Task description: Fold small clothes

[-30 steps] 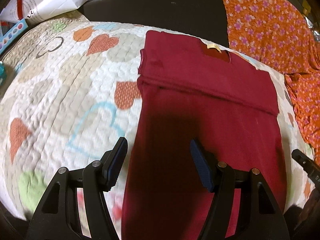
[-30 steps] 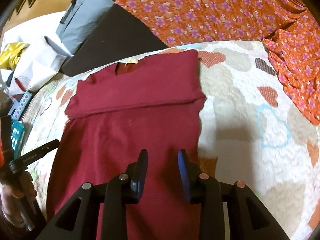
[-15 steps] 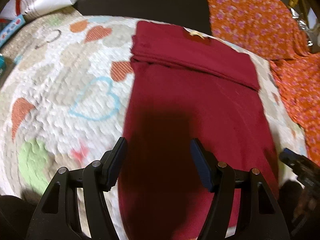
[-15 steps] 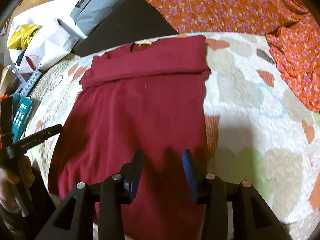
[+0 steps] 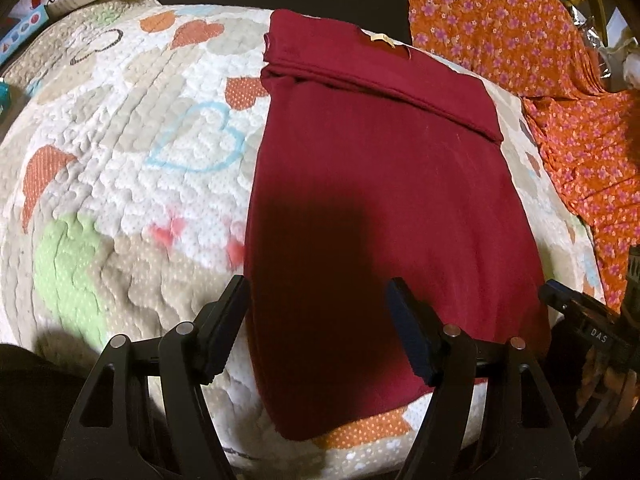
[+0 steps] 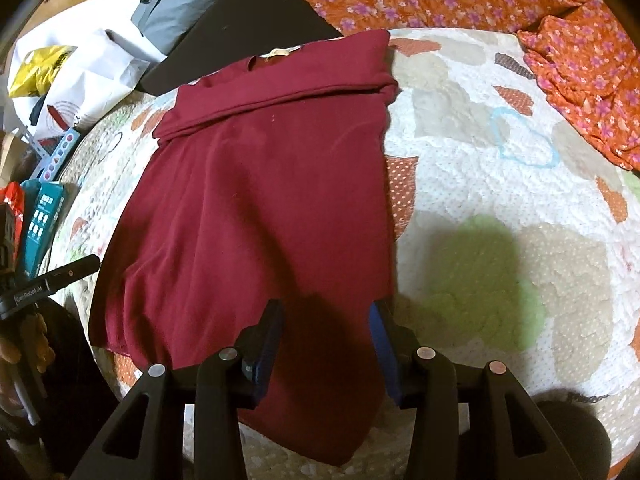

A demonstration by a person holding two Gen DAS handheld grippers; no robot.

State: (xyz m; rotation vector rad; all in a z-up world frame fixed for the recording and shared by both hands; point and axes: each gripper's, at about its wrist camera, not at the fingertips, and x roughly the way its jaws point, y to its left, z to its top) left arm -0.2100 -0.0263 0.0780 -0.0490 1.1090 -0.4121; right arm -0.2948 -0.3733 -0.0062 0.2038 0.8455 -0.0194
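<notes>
Both your left gripper (image 5: 316, 328) and right gripper (image 6: 326, 338) hover spread and empty over the maroon knit shirt's (image 5: 380, 200) hem; pinching one layer only would drag it askew.

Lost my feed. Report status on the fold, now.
Left gripper open, right gripper open, both over the hem. Maroon shirt flat on quilt, top folded over. Nothing blocking.

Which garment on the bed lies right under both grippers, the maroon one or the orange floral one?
The plain maroon shirt, flat on the heart quilt; the orange floral garment lies at the far edge.
</notes>
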